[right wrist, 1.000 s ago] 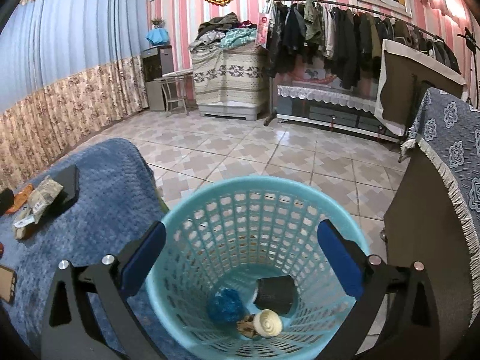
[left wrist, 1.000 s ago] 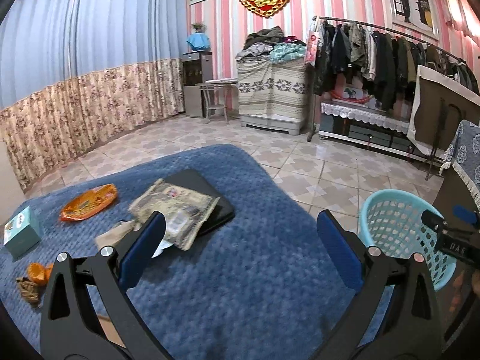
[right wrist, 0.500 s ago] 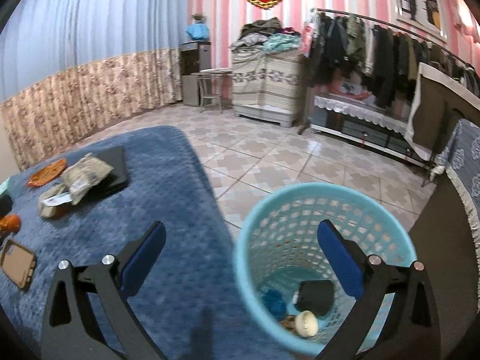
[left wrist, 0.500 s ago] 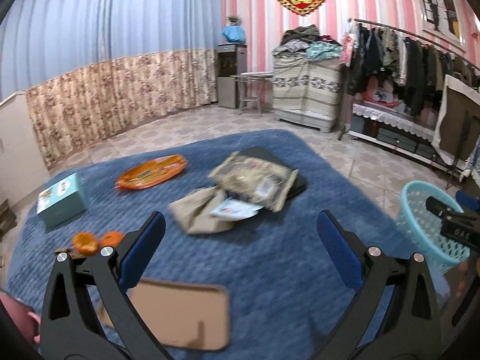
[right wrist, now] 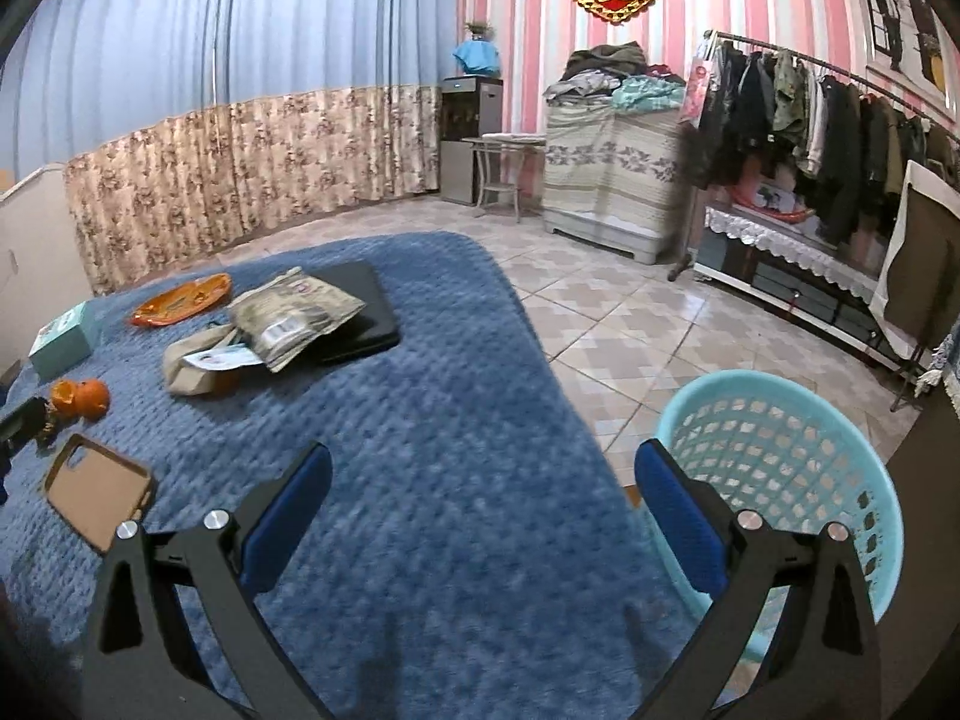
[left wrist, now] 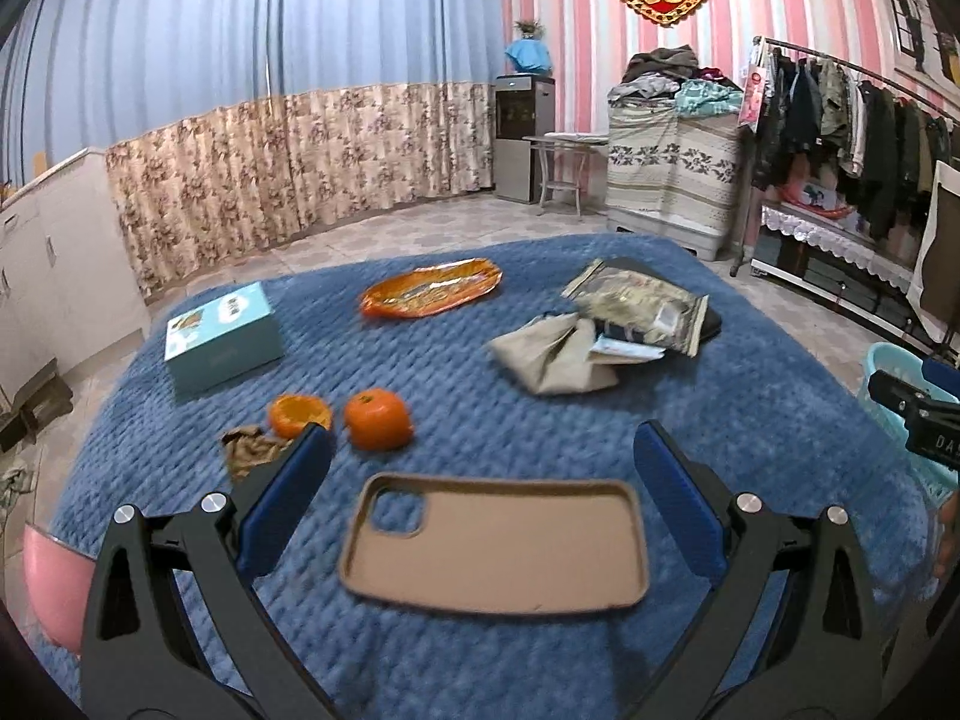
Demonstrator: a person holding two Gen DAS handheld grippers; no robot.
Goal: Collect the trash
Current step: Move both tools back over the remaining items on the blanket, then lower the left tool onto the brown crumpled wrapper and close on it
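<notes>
Surface: blue quilted blanket point(left wrist: 540, 420) spread over a bed, tiled floor beyond it, striped pink wall and a clothes rack at the back.
Trash on the blanket: orange snack wrapper point(left wrist: 431, 295) toward the far side; a printed foil bag point(left wrist: 642, 306) lying partly on a dark flat slab; a crumpled beige bag point(left wrist: 555, 354) just beside it; an emptied orange peel point(left wrist: 299, 415) and a brown scrap point(left wrist: 249, 449) near the left fingers.
Not trash, by judgement: whole orange point(left wrist: 378, 420), teal box point(left wrist: 223, 336), tan phone case point(left wrist: 495, 546).
Bin: light blue basket point(right wrist: 780, 462) on the floor off the bed's right edge, just beyond the right gripper.
Left gripper point(left wrist: 480, 504): jaws spread wide, nothing held, poised over the phone case.
Right gripper point(right wrist: 480, 510): jaws likewise apart and empty, above bare blanket.
Step in hand: choosing and reaching for a piece of trash.
Next move: likely steer the left gripper past the case to the peel or scrap, close on it, and avoid nudging the whole orange touching-close beside them.
</notes>
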